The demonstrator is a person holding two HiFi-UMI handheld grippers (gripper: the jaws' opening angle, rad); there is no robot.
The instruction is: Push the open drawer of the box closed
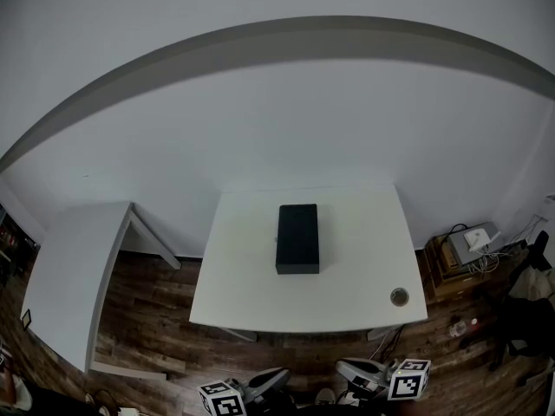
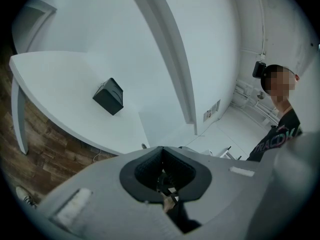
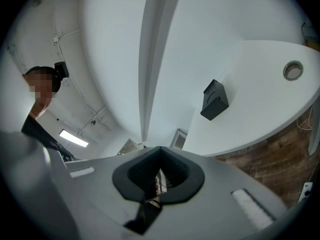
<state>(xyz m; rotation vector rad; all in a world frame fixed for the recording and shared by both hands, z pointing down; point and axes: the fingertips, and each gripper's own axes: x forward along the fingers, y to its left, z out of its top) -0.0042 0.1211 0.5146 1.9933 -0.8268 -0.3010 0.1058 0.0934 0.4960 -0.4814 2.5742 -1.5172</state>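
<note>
While the person is standing back from the white table, one watcher is asking the other, "Where is the black box sitting?"

"It is lying near the middle of the tabletop, its long side running away from the person, and nothing is touching it. Both gripper views are showing it too, small and well apart from the jaws."

"Is its drawer showing?"

"Nobody could be telling from here. The box is looking like one dark block, and no view is giving a clear line between drawer and shell."

"What is the left gripper doing?"

"It is hovering low at the near edge of the head view, short of the table, over the wooden floor. Its jaws are pressing together, and nothing is sitting between them."

"And the right gripper?"

"It is hanging level with the left one, on the other side. Its jaws are meeting tip to tip and pinching nothing. It is facing the table from the corner where a round grommet hole is showing in the top."

"Is anything else standing around?"

"A second white table is standing to the left, apart from the first, and a low wooden stand with a grey device is sitting by the wall on the right."
</note>
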